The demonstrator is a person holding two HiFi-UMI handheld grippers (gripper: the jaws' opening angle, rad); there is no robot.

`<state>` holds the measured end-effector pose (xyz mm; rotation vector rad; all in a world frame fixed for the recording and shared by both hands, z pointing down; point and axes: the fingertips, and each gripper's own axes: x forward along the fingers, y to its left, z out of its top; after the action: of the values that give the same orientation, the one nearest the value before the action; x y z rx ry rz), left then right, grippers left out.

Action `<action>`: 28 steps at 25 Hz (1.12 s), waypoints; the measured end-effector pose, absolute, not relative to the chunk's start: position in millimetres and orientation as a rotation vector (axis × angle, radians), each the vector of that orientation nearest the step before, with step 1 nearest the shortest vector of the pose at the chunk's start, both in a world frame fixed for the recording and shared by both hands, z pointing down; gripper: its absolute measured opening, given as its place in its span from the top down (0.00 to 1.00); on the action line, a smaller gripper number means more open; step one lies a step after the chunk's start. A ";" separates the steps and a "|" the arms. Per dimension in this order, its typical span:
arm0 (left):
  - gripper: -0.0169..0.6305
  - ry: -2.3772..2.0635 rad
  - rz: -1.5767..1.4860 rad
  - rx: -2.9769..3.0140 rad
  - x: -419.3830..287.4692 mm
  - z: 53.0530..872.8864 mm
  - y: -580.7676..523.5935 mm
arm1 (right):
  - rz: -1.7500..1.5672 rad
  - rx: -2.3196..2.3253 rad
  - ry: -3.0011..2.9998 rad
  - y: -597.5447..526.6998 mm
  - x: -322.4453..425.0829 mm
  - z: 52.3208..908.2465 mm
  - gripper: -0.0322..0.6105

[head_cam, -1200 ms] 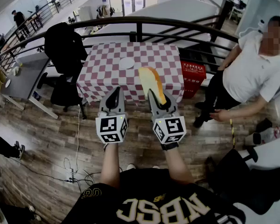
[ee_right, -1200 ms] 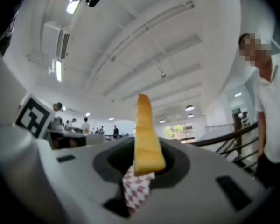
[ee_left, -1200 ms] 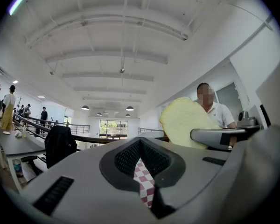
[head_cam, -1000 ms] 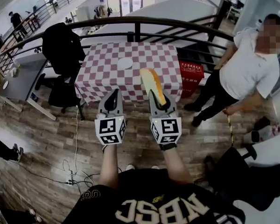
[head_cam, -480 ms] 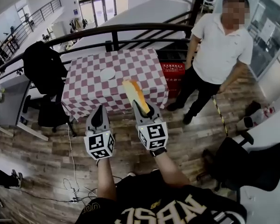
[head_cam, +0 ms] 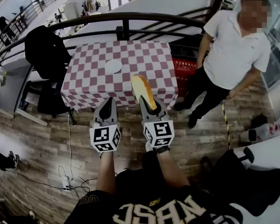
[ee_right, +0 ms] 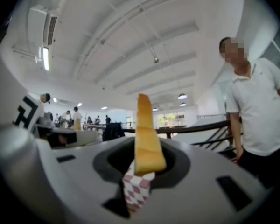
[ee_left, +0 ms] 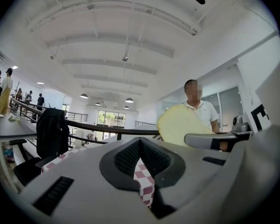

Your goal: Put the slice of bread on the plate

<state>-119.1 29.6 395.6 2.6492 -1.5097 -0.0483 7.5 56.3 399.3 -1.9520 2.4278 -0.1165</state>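
A slice of bread [head_cam: 143, 90] with a golden crust stands on edge in my right gripper [head_cam: 150, 107], which is shut on its lower end. In the right gripper view the slice of bread [ee_right: 144, 134] rises upright from between the jaws. A small white plate [head_cam: 113, 66] lies on the red-and-white checked table [head_cam: 144, 59] ahead, up and left of the bread. My left gripper [head_cam: 109, 102] hovers beside the right one, shut with nothing in it. The left gripper view shows the bread [ee_left: 182, 124] to its right, with checked cloth under the left gripper [ee_left: 141, 146].
A dark curved railing [head_cam: 130, 17] runs behind the table. A person in a white shirt [head_cam: 233, 45] stands at the right beside a red box [head_cam: 184, 69]. A black chair with a jacket [head_cam: 44, 50] stands left of the table. Cables lie on the wooden floor [head_cam: 65, 181].
Both grippers have travelled forward toward the table and sunk a little, the right one still carrying the bread. The standing person has shifted at the right.
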 end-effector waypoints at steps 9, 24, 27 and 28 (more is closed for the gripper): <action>0.94 -1.626 -0.032 2.547 -54.8 412.1 -58.2 | -0.217 -1.753 2.508 -44.9 77.3 415.1 0.80; 0.94 -1.658 0.063 2.429 -90.4 478.3 -188.1 | -0.583 -1.643 2.559 -177.9 35.8 505.8 0.80; 0.94 -1.618 0.063 2.423 -96.8 494.8 -223.1 | -0.669 -1.650 2.562 -211.7 21.0 530.1 0.80; 0.94 -1.601 0.065 2.425 -98.3 500.8 -234.5 | -0.705 -1.654 2.553 -224.0 17.3 539.2 0.80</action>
<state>-98.3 -234.5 500.8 2.4247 -1.6010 0.0648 17.3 -224.0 539.2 -1.6541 2.5533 -0.7046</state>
